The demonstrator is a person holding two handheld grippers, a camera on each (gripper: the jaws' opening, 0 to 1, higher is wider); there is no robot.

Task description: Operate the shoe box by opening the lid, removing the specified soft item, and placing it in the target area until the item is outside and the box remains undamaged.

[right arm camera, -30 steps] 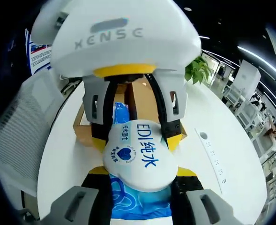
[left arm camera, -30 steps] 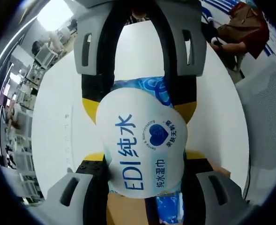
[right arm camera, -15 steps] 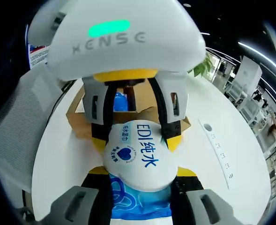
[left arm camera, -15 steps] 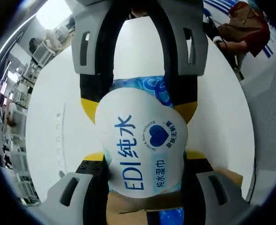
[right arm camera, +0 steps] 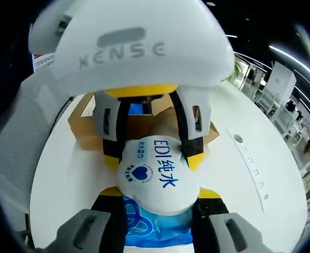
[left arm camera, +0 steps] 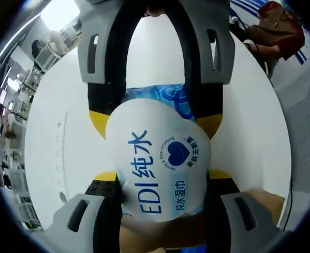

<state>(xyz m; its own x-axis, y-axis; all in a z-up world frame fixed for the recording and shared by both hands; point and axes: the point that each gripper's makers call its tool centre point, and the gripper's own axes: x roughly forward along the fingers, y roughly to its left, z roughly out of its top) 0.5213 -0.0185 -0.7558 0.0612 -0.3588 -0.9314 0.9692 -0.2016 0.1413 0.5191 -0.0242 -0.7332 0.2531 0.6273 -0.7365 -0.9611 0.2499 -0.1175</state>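
1. A white table (right arm camera: 81, 174) spreads under both grippers, with a mesh chair (right arm camera: 18, 132) at its edge in the right gripper view.
2. The brown shoe box (right arm camera: 86, 132) sits open on the table beyond the left gripper (right arm camera: 149, 145).
3. The wet wipes pack (left arm camera: 160, 168), blue with a white lid printed "EDI", is held above the table, outside the box, between the 2 grippers.
4. The left gripper's jaws are clamped on 1 end of the pack.
5. The right gripper (left arm camera: 155, 113) pinches the opposite end.
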